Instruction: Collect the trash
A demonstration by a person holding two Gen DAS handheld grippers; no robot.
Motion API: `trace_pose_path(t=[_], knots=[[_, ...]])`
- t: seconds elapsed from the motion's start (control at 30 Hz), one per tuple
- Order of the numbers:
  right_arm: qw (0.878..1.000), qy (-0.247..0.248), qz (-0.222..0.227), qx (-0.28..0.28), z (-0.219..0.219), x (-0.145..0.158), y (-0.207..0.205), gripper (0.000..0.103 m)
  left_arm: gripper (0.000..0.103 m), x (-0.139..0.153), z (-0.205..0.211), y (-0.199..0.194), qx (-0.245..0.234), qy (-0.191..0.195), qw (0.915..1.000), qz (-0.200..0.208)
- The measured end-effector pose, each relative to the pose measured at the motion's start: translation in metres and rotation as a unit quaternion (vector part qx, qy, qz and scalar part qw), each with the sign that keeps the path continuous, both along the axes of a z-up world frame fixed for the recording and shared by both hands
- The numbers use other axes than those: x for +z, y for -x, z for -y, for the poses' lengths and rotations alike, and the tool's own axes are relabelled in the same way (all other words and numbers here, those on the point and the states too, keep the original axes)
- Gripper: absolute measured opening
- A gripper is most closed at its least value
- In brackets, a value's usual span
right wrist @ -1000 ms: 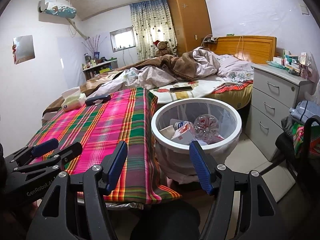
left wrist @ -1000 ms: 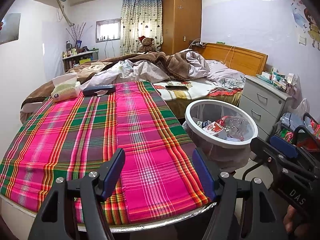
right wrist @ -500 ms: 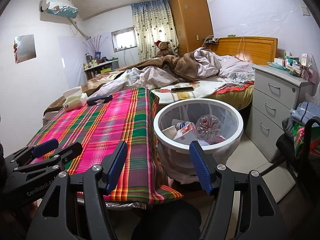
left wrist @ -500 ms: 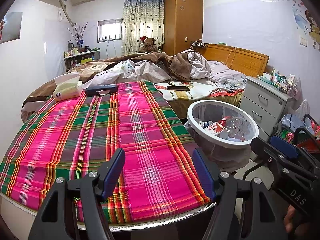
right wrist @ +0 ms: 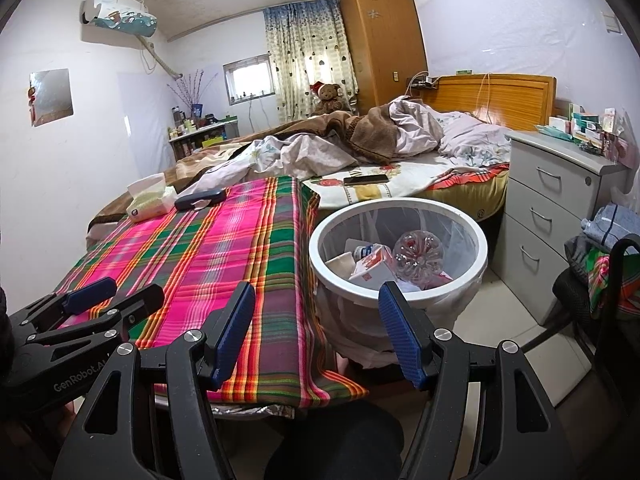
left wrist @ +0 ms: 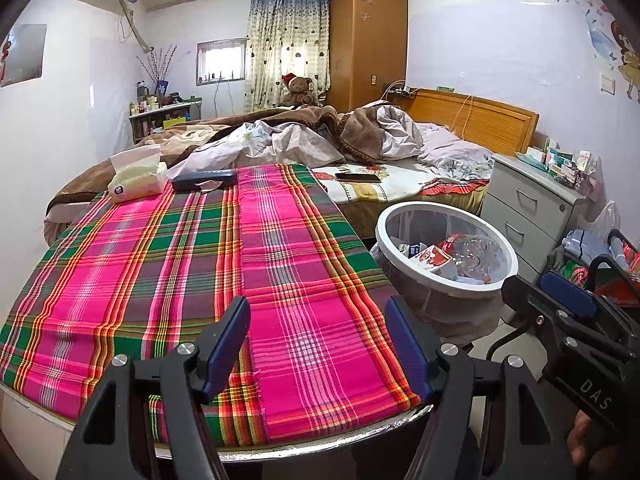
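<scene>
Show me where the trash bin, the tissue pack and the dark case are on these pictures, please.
trash bin (right wrist: pixel 320 261): right wrist view, left side of its white rim.
tissue pack (left wrist: pixel 138 184): left wrist view, front face of the pack.
dark case (left wrist: pixel 204 179): left wrist view, middle of its top.

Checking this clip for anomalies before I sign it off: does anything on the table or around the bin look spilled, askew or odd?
Nothing spilled. The trash bin stands upright beside the table with its rubbish inside. One small oddity: a white scrap lies against the dark case at the table's far end, beside the tissue pack. Both grippers are open and empty.
</scene>
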State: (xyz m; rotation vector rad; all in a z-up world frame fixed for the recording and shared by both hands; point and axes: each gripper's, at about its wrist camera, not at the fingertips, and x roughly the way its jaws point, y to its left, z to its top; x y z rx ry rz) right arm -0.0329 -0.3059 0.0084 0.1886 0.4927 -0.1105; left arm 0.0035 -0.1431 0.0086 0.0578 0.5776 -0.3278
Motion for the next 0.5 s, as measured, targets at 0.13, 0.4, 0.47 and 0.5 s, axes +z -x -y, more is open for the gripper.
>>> trace_pose_path(t=[0.13, 0.4, 0.47, 0.5], knots=[[1.000, 0.000, 0.001, 0.001, -0.0007, 0.0010, 0.0002, 0.066, 0.071, 0.0002, -0.0012, -0.0001, 0.000, 0.001, 1.0000, 0.000], [1.000, 0.000, 0.001, 0.005, -0.0039, 0.0024, -0.0013, 0.066, 0.071, 0.0009, -0.0047, 0.0004, 0.003, 0.003, 1.0000, 0.000], [1.000, 0.001, 0.000, 0.005, -0.0046, 0.0022, -0.0018, 0.066, 0.071, 0.0010, -0.0052, 0.0008, 0.004, 0.004, 1.0000, 0.000], [1.000, 0.000, 0.000, 0.005, -0.0046, 0.0022, -0.0017, 0.066, 0.071, 0.0009, -0.0046, 0.0007, 0.004, 0.003, 1.0000, 0.000]])
